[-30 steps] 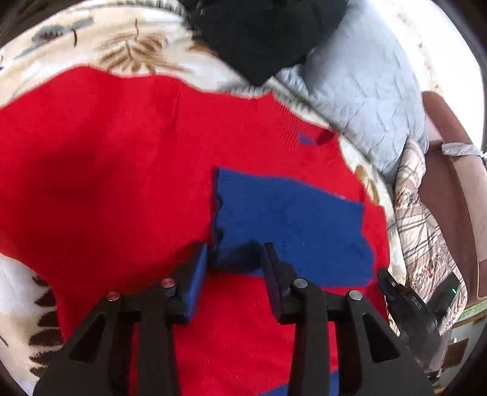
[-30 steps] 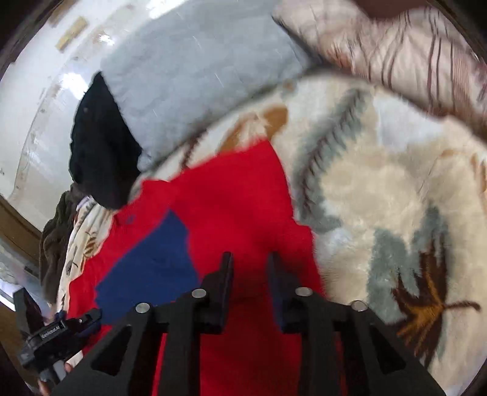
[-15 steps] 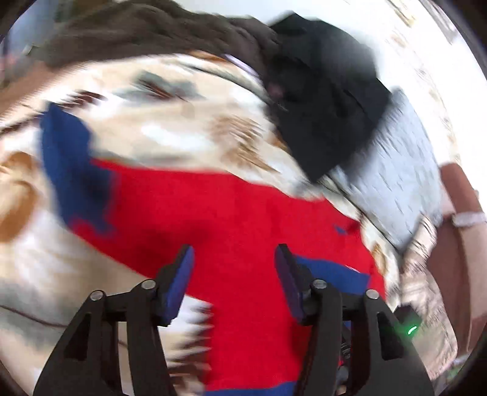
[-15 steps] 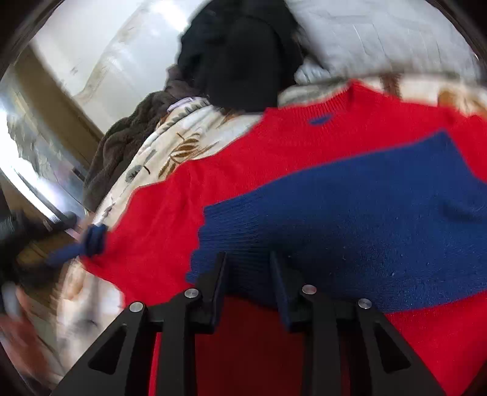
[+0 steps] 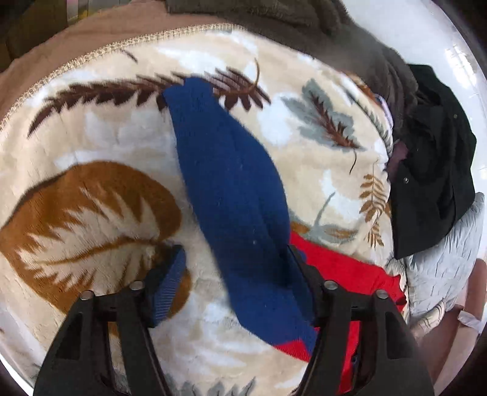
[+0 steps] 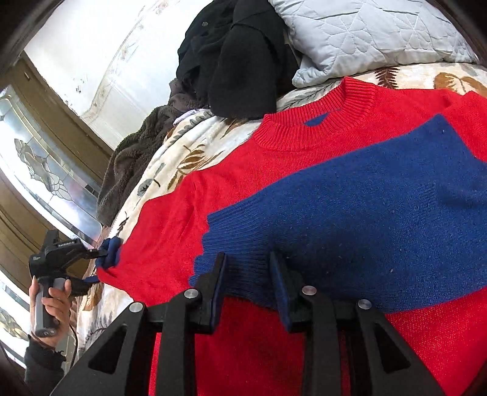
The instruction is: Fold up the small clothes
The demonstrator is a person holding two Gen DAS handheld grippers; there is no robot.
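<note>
A red sweater (image 6: 243, 170) with blue sleeves lies flat on a leaf-patterned blanket (image 5: 91, 146). One blue sleeve (image 6: 365, 207) is folded across its chest. My right gripper (image 6: 248, 262) stands open low over that sleeve's ribbed cuff, and the cloth between its fingers lies flat. The other blue sleeve (image 5: 231, 182) stretches out over the blanket. My left gripper (image 5: 234, 252) straddles it near the shoulder with its jaws closing. Its right finger touches the sleeve and its left pad (image 5: 170, 280) stands clear. The right wrist view shows the left gripper (image 6: 100, 259) at the sweater's far edge, held by a hand (image 6: 50, 301).
Black clothes (image 6: 237, 61) and a grey quilted pillow (image 6: 365, 33) lie past the sweater's collar. A brown fleece (image 5: 304, 27) is heaped along the blanket's far edge. A window and wall stand beyond the bed in the right wrist view.
My left gripper went from the folded sleeve across the sweater to the outstretched sleeve, with jaws wider. My right gripper swung from the sweater's edge to the folded sleeve's cuff, then stayed.
</note>
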